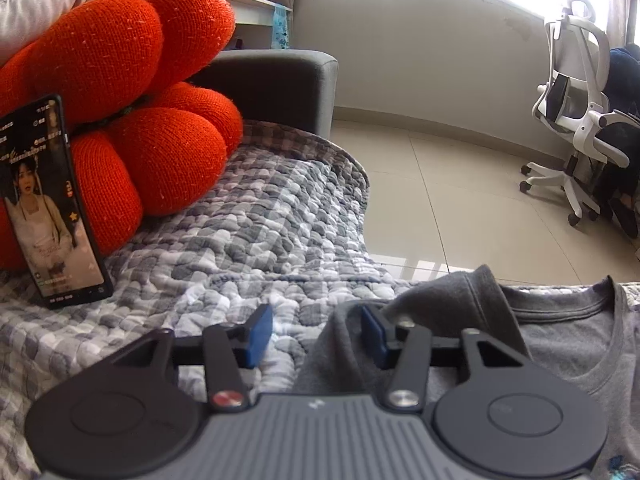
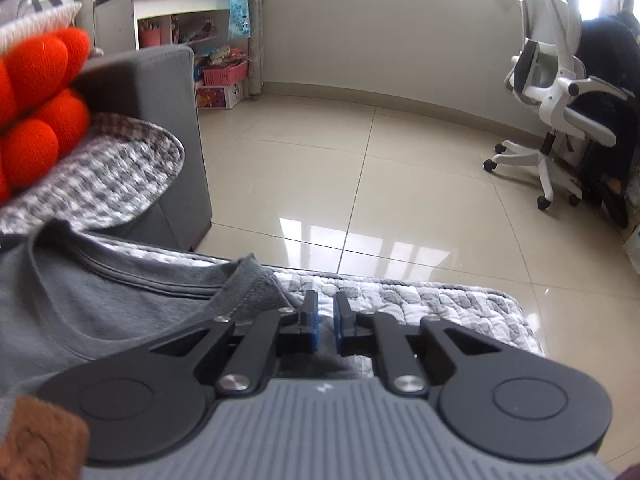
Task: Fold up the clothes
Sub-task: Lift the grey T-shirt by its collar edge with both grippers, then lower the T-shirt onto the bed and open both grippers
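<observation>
The left gripper (image 1: pixel 316 334) is wide open, its right finger under a raised fold of the grey T-shirt (image 1: pixel 568 344), gripping nothing. The right gripper (image 2: pixel 325 322) is nearly closed, empty, beside the shirt's shoulder. The shirt lies flat on a checked quilt (image 1: pixel 248 232). Beyond stand a phone (image 1: pixel 52 204) and red cushion (image 1: pixel 132 92).

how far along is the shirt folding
Early on. The grey t-shirt lies collar-up on the checked quilt, with both shoulder edges flipped inward. The left hand-held gripper is open at one shoulder; the right hand-held gripper, nearly closed, grips nothing visible. The body fold remains.
</observation>
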Tool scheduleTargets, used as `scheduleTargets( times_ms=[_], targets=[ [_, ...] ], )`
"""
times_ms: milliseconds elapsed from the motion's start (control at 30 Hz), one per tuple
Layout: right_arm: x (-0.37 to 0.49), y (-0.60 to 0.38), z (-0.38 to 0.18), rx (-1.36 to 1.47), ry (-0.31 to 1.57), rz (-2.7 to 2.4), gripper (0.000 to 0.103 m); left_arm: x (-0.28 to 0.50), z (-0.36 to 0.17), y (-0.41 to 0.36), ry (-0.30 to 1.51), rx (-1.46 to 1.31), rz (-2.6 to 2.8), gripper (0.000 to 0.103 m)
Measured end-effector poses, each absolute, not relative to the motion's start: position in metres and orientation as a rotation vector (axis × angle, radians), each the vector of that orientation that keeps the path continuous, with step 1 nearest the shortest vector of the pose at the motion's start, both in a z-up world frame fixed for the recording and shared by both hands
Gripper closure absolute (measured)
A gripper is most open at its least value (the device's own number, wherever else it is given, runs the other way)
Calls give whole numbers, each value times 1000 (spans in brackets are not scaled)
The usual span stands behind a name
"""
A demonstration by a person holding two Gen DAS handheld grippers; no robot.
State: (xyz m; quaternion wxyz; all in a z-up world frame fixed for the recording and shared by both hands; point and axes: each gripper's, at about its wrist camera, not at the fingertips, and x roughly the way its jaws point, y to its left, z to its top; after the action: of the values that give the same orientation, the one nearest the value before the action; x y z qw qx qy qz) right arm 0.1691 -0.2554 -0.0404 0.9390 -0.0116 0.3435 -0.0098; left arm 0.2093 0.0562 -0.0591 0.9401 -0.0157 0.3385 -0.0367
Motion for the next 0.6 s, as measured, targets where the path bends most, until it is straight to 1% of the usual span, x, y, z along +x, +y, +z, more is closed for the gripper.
scheduleTargets(
  times_ms=[33, 400, 467, 500, 533, 567, 600],
  targets=[
    [165, -256, -36, -10, 702, -23, 90, 207, -56, 56, 702, -46, -74, 45],
    [109, -263, 4, 142, 724, -22, 89, 169, -11, 33, 794, -154, -64, 41],
    [99, -266, 11, 199, 726, -21, 86, 162, -2, 26, 812, -172, -72, 41],
    [93, -267, 13, 224, 722, -20, 76, 158, 2, 21, 822, -179, -77, 41],
    [87, -268, 16, 243, 714, -20, 58, 153, 6, 17, 830, -185, -84, 41],
    [79, -269, 18, 253, 698, -20, 52, 147, 10, 14, 832, -181, -91, 40],
    [72, -270, 20, 264, 688, -20, 49, 140, 13, 10, 831, -170, -97, 40]
  ],
)
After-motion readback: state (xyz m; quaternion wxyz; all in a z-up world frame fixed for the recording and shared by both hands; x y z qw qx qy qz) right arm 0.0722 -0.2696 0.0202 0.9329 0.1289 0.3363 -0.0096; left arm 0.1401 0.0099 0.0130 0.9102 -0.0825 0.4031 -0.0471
